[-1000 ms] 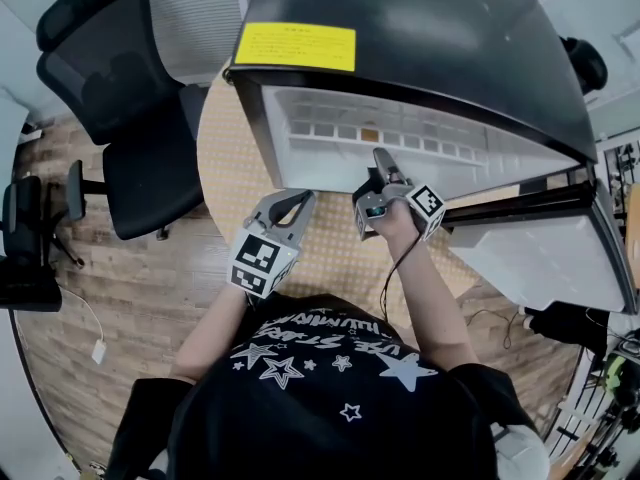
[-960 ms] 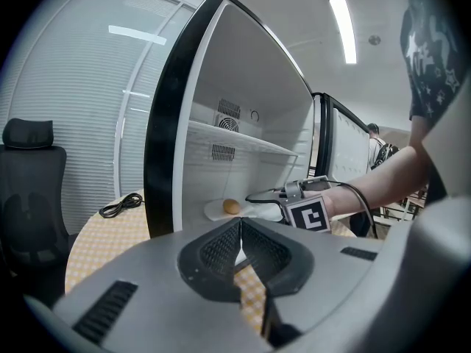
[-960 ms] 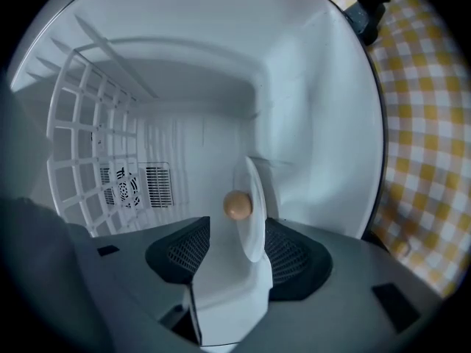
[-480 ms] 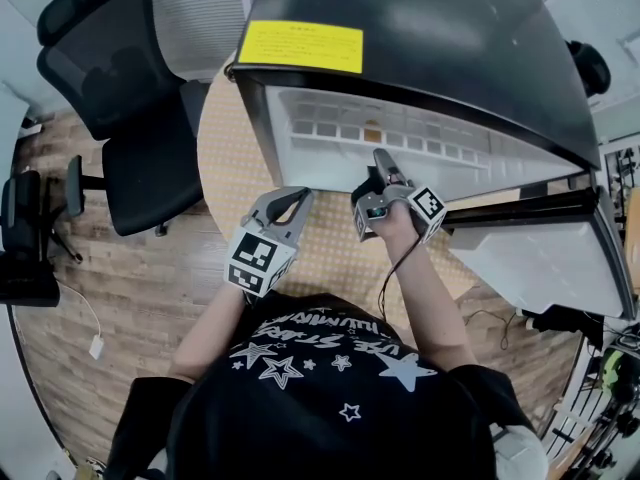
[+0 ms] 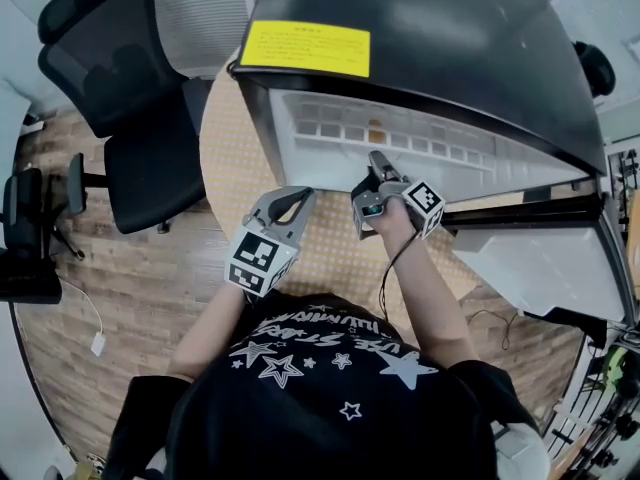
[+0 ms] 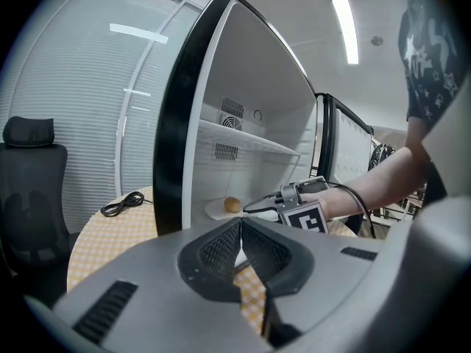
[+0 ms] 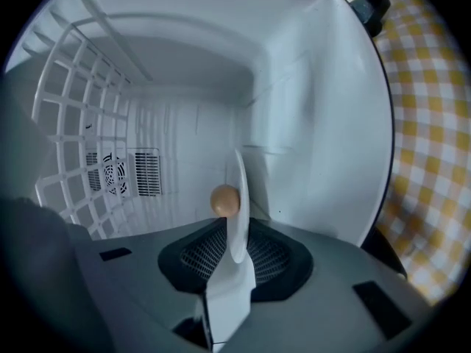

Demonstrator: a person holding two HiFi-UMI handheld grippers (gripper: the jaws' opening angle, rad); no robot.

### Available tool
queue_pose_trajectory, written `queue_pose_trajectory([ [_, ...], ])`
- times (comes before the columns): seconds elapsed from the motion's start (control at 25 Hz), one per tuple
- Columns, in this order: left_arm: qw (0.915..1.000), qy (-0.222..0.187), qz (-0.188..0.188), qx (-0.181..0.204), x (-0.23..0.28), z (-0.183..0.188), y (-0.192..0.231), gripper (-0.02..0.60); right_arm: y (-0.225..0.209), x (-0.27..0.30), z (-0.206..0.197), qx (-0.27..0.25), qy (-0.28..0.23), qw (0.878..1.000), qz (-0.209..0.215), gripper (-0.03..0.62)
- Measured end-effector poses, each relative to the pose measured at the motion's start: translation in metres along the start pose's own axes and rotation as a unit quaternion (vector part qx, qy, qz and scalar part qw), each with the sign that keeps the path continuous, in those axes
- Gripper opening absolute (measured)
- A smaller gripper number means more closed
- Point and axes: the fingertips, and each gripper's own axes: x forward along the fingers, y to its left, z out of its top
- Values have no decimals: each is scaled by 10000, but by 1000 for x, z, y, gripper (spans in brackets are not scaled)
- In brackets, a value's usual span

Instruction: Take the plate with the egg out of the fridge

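- The plate lies flat on the floor of the fridge, close to the open front, with the egg sitting on it.
- The right gripper reaches inside, turned on its side so that one jaw goes above the rim and one below. Its jaws have just been closing and pinch the plate's near edge, probably so it comes out level and the egg does not roll.
- The left gripper hangs outside, jaws together on nothing, clear of the opening.
- The door stands swung wide, leaving room above the checked table.
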Motion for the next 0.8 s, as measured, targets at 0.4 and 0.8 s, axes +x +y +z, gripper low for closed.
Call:
queue_pose_trajectory([
  [0.4, 10000, 42, -23, -45, 2, -1, -1, 9, -6, 2, 4, 98, -145, 9997, -159, 35],
  [0.8, 9999, 5, 9, 121, -5, 2, -10, 9, 12, -13, 7, 123, -190, 9992, 344, 32],
])
